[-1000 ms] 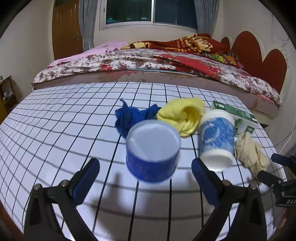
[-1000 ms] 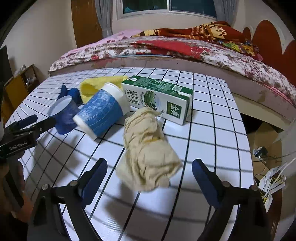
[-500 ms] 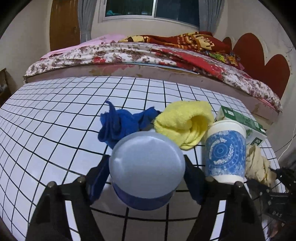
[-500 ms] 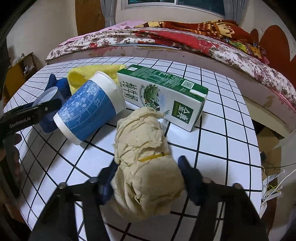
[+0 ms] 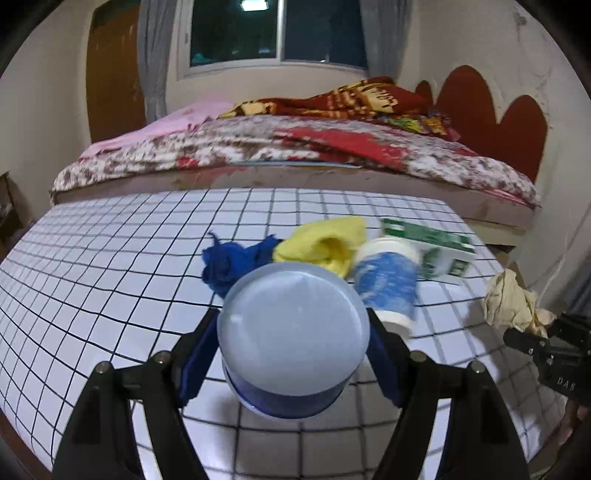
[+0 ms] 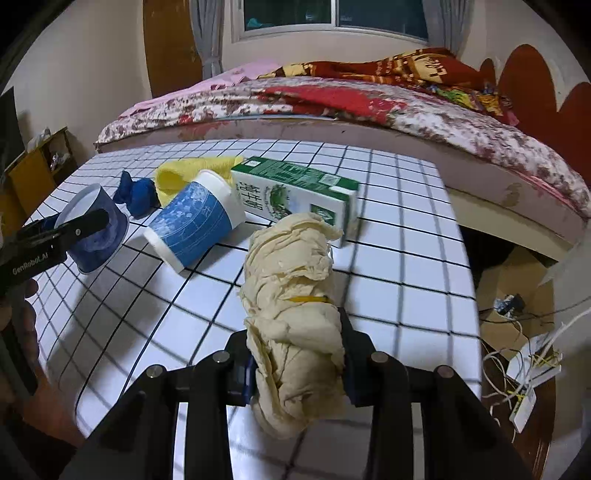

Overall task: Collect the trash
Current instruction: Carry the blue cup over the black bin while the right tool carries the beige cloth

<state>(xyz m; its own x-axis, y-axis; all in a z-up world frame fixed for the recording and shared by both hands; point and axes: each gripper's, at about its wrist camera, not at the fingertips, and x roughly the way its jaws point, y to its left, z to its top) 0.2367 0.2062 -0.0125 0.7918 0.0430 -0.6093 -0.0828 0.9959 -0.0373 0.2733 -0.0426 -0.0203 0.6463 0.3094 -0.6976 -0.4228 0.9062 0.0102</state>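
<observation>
We hold the blue tub (image 5: pixel 293 339) clamped in the left gripper (image 5: pixel 293 354), clear of the bench (image 5: pixel 92 288). Right gripper (image 6: pixel 297 363) jaws closing on the beige paper wad (image 6: pixel 291 314), near the bench's right edge. Patterned cup (image 6: pixel 195 223) and green carton (image 6: pixel 295 192) lie toward the far right corner.

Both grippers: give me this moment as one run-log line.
left gripper: shut on blue tub | right gripper: closing on crumpled paper wad | paper cup, milk carton: on table

Beyond your grid-patterned table (image 5: pixel 110 266) stands a bed (image 5: pixel 295 155) under a floral quilt (image 6: pixel 461 122). A curtained window (image 5: pixel 277 29) sits behind it.
</observation>
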